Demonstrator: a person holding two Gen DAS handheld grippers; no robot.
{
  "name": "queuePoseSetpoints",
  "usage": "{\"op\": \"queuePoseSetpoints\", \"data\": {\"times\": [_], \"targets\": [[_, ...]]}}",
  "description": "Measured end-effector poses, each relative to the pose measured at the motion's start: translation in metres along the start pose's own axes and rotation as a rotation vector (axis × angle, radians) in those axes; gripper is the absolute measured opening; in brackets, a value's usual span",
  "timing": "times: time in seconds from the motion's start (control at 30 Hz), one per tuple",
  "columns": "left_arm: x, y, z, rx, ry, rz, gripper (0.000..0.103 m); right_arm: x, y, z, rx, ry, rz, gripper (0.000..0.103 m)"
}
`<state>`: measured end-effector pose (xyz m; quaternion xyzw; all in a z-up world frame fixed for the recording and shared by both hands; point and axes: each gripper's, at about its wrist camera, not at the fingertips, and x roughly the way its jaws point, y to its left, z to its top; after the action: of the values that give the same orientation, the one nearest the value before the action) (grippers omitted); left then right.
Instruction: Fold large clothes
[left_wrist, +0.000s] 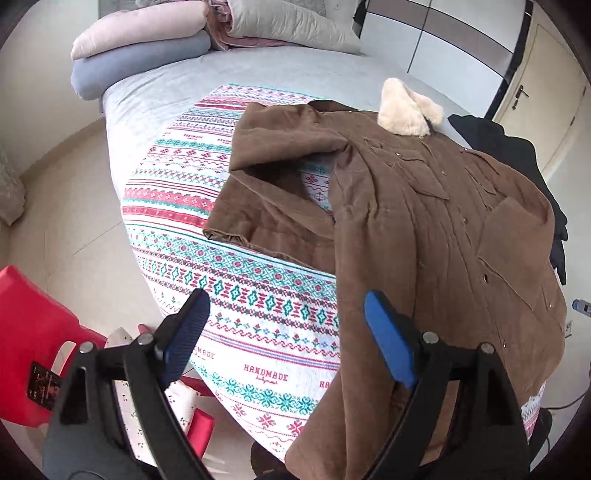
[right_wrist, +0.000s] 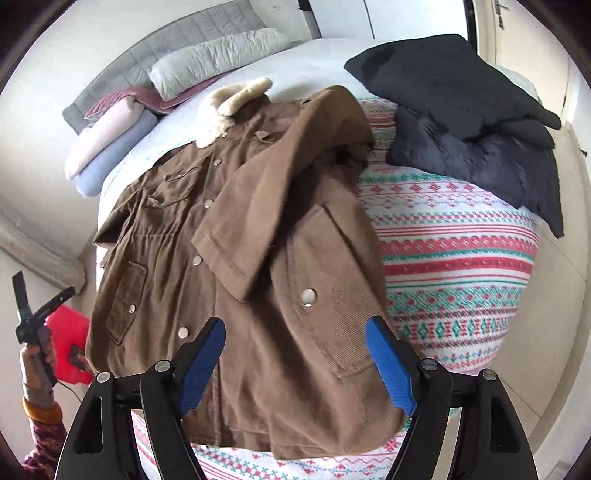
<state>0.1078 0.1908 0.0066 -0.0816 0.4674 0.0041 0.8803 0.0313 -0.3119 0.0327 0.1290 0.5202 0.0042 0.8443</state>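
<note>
A brown corduroy coat (left_wrist: 424, 221) (right_wrist: 240, 221) with a cream fleece collar (left_wrist: 406, 107) (right_wrist: 229, 99) lies front up on a patterned blanket (left_wrist: 207, 173) (right_wrist: 461, 258) on the bed. One sleeve (left_wrist: 266, 192) stretches out sideways over the blanket. The other sleeve (right_wrist: 266, 206) is folded across the coat's front. My left gripper (left_wrist: 286, 299) is open above the blanket beside the coat's hem edge, nothing between its fingers. My right gripper (right_wrist: 295, 325) is open above the coat's lower front, holding nothing. A hand holds the left gripper (right_wrist: 43, 285) at the far left of the right wrist view.
A black garment (right_wrist: 461, 110) (left_wrist: 517, 155) is heaped at the blanket's far side. Folded quilts and pillows (left_wrist: 140, 48) are stacked at the head of the bed. A red chair (left_wrist: 33, 332) stands on the floor by the bed's near corner. A door (left_wrist: 546, 96) is at the back.
</note>
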Motion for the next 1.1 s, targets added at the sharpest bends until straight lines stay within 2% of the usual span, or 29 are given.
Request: {"op": "queuePoseSetpoints", "data": {"times": [0.07, 0.13, 0.3, 0.4, 0.47, 0.5, 0.53, 0.57, 0.6, 0.67, 0.77, 0.8, 0.83, 0.87, 0.97, 1.0, 1.03, 1.1], "targets": [[0.009, 0.007, 0.004, -0.068, 0.013, -0.02, 0.086, 0.015, 0.012, 0.008, -0.017, 0.005, 0.011, 0.079], [0.012, 0.005, 0.005, -0.095, 0.012, -0.083, 0.086, 0.034, 0.021, 0.017, -0.018, 0.016, 0.023, 0.079], [0.017, -0.026, 0.002, -0.034, -0.017, -0.106, 0.086, 0.083, 0.026, 0.038, 0.04, 0.03, 0.06, 0.079], [0.019, -0.044, 0.001, -0.008, -0.04, -0.122, 0.086, 0.109, 0.021, 0.048, 0.098, 0.007, 0.083, 0.077], [0.019, -0.054, 0.001, 0.017, -0.064, -0.127, 0.086, 0.115, 0.017, 0.056, 0.12, -0.022, 0.081, 0.044], [0.019, -0.058, 0.001, 0.032, -0.076, -0.124, 0.086, 0.114, 0.013, 0.063, 0.126, -0.008, 0.077, 0.01], [0.018, -0.061, 0.001, 0.048, -0.084, -0.118, 0.086, 0.108, 0.007, 0.069, 0.135, -0.003, 0.082, 0.006], [0.018, -0.064, 0.002, 0.065, -0.089, -0.111, 0.086, 0.095, 0.003, 0.077, 0.129, -0.015, 0.058, 0.006], [0.018, -0.066, 0.002, 0.081, -0.094, -0.103, 0.086, 0.078, 0.0, 0.085, 0.099, -0.033, -0.008, 0.005], [0.019, -0.068, 0.004, 0.101, -0.105, -0.085, 0.086, 0.039, -0.002, 0.103, 0.005, -0.071, -0.173, 0.004], [0.022, -0.068, 0.007, 0.098, -0.114, -0.072, 0.086, -0.019, -0.008, 0.133, -0.133, -0.138, -0.512, 0.003], [0.023, -0.068, 0.008, 0.093, -0.112, -0.073, 0.086, -0.036, -0.016, 0.143, -0.132, -0.15, -0.582, 0.003], [0.025, -0.068, 0.008, 0.084, -0.11, -0.074, 0.086, -0.052, -0.026, 0.152, -0.097, -0.158, -0.605, 0.003], [0.026, -0.068, 0.008, 0.074, -0.108, -0.077, 0.086, -0.067, -0.036, 0.158, -0.045, -0.168, -0.573, 0.003], [0.029, -0.07, 0.005, 0.044, -0.106, -0.103, 0.086, -0.083, -0.048, 0.15, 0.064, -0.177, -0.29, 0.01], [0.031, -0.072, 0.004, 0.039, -0.099, -0.11, 0.086, -0.079, -0.044, 0.14, 0.067, -0.173, -0.195, 0.026], [0.032, -0.074, 0.003, 0.038, -0.09, -0.118, 0.086, -0.071, -0.038, 0.128, 0.063, -0.165, -0.113, 0.048], [0.034, -0.078, 0.001, 0.048, -0.069, -0.125, 0.086, -0.043, -0.019, 0.1, 0.035, -0.132, 0.004, 0.065]]}}
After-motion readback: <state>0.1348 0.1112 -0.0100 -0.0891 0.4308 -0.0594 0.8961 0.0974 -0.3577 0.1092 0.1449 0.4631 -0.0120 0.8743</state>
